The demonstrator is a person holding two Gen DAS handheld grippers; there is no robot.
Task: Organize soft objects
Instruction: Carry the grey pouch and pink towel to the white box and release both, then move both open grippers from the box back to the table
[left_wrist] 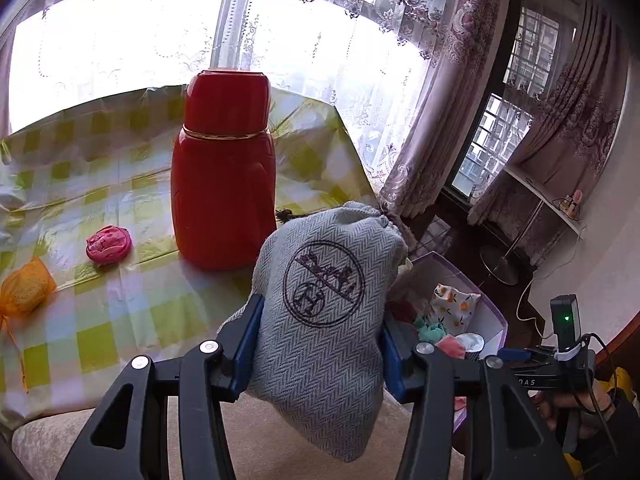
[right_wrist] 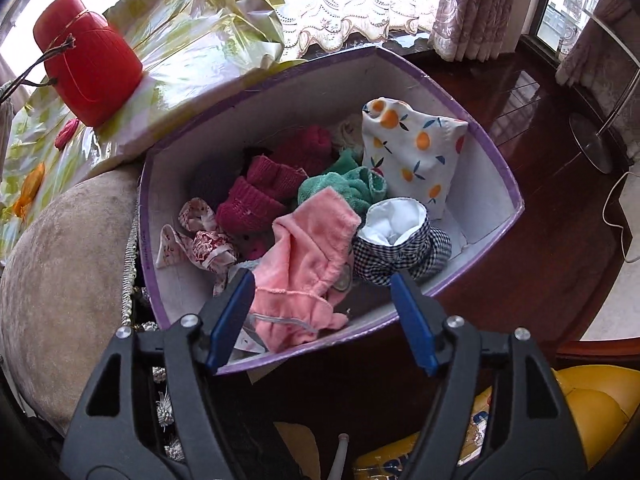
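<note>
The left gripper [left_wrist: 320,344] is clenched on a grey herringbone drawstring pouch [left_wrist: 320,308] with a round dark stamp, held up over the edge of a table draped in a glossy yellow-and-white checked tablecloth [left_wrist: 120,312]. On that cloth stand a tall red thermos [left_wrist: 224,176], a crumpled pink fabric ball [left_wrist: 109,244] and an orange mesh sachet [left_wrist: 26,288] near the left edge. Behind the table, lace sheers and heavy mauve embroidered curtains [left_wrist: 440,128] hang before bright windows.

The right gripper [right_wrist: 324,316] is released, its blue pads spread with nothing pressed between them, above a purple-edged cardboard box [right_wrist: 496,184] on a dark polished wood floor [right_wrist: 552,152]. Inside lie a pink fleece pouch [right_wrist: 308,256], a black-and-white gingham bag [right_wrist: 400,248], an orange-print white pouch [right_wrist: 416,152], a green terry cloth [right_wrist: 348,188] and maroon knit pieces [right_wrist: 260,196]. A beige upholstered cushion [right_wrist: 64,240] sits beside the box, by the table's edge
</note>
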